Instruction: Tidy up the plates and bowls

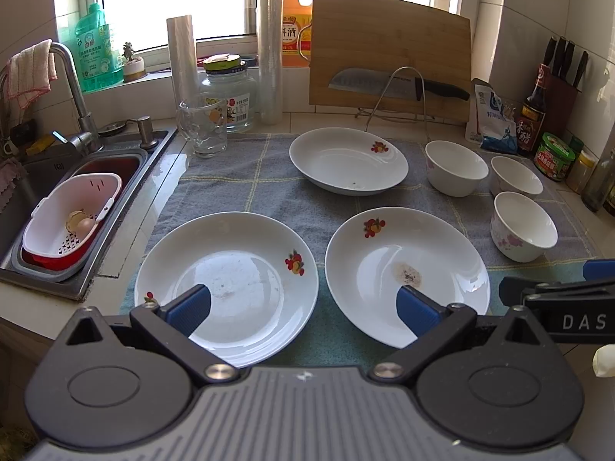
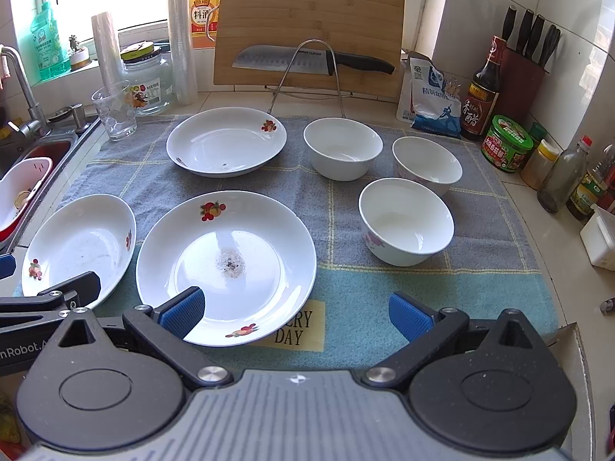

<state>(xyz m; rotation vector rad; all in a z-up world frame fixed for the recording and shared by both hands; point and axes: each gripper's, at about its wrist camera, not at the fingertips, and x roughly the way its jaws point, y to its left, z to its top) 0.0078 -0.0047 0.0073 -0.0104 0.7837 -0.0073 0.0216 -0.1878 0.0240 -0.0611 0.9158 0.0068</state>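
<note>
Though round, plates (image 2: 226, 265) apparently upright.

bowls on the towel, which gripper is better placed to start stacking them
Right. The three bowls sit on the towel's right side, ahead of the open right gripper; the open left gripper faces the plates.

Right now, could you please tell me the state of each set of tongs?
Left tongs: open, holding nothing.
Right tongs: open, holding nothing.

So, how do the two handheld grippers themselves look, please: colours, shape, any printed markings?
Both look alike. The left gripper and right gripper each have a black body with two round housings, a grey ribbed centre panel, silver pivot screws, and black linkage arms ending in blue ribbed pads. White lettering on their sides is only partly readable.
</note>
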